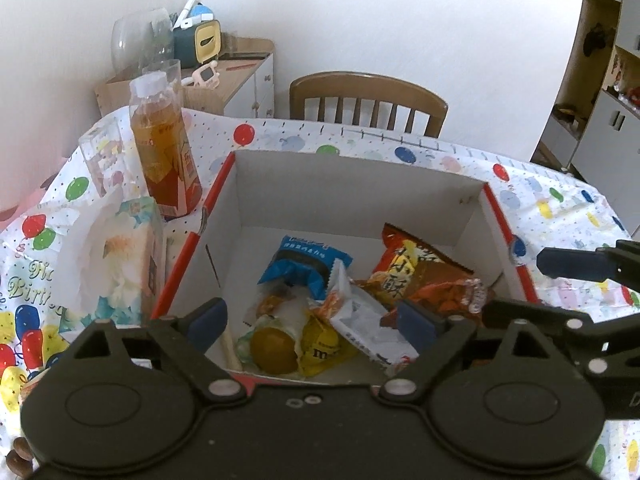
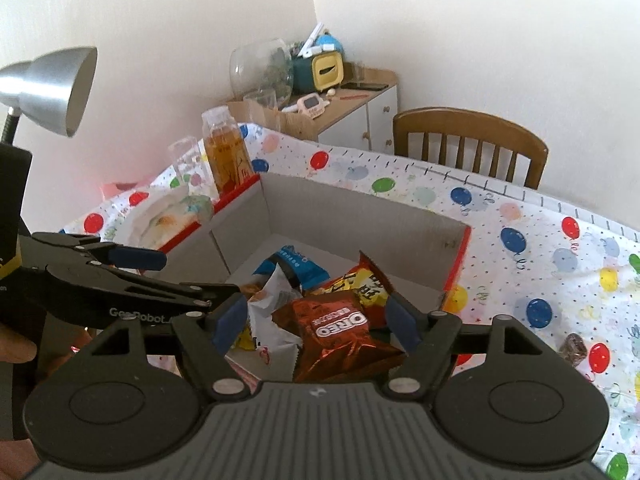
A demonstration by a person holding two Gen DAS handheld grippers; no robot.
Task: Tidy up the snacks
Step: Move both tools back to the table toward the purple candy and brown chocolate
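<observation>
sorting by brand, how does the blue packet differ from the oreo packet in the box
The blue packet is blue and white and lies toward the back of the box; the Oreo packet is reddish-brown, lies nearer the front, and looks bigger from here. Both are crinkled wrappers lying loose in the pile.

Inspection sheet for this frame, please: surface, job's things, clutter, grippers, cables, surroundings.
Surface: table under balloon-print cloth.
Job's things: open cardboard box holding blue packet, orange packet, Oreo packet, yellow M&M's bag.
Clutter: drink bottle, tissue pack, clear cup.
Grippers: left gripper and right gripper open above the box, holding nothing.
Cables: nothing seen.
Surroundings: wooden chair, cabinet, desk lamp.
</observation>
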